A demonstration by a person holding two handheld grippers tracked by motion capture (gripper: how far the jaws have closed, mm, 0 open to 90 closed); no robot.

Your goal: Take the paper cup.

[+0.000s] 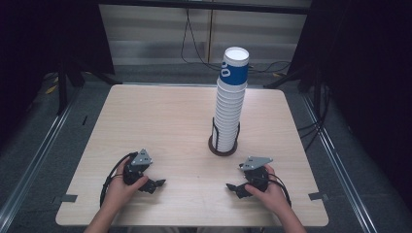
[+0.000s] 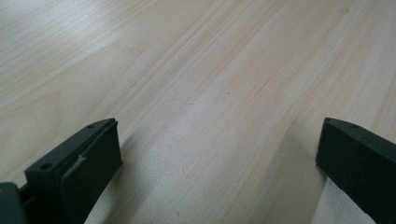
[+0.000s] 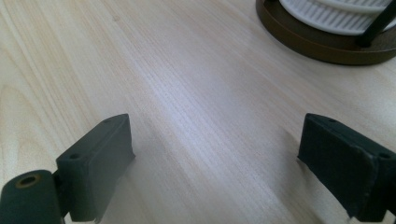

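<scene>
Both grippers rest low on the counter (image 1: 160,116) near its front edge, the left gripper (image 1: 156,185) at about 7 o'clock and the right gripper (image 1: 233,188) at about 5 o'clock, each held by a hand and pointing inward toward the other. The left gripper view and the right gripper view each show the jaws spread wide with bare wood between them, so nothing is held. The stack of cups (image 1: 230,109) stands upright in its round holder (image 1: 223,148) slightly right of the counter's centre, at roughly 1 o'clock from the right gripper and near it, well apart from the left. The work in hand looks like taking a cup off that stack. To do it well, the right gripper would probably lift clear of the counter first, come at the top cup (image 1: 235,65) level, and close on its blue wall just below the rim, then draw straight up so the tall stack does not tip; the left gripper could steady the lower cups. A sideways pull risks toppling the whole column. In the right gripper view the holder (image 3: 327,44) is cut off at the top edge, with a bit of ribbed white cup rims above its brown base and one dark upright bar. How many cups there are and how tightly they nest cannot be made out, and the print on the blue band is too small to read.
</scene>
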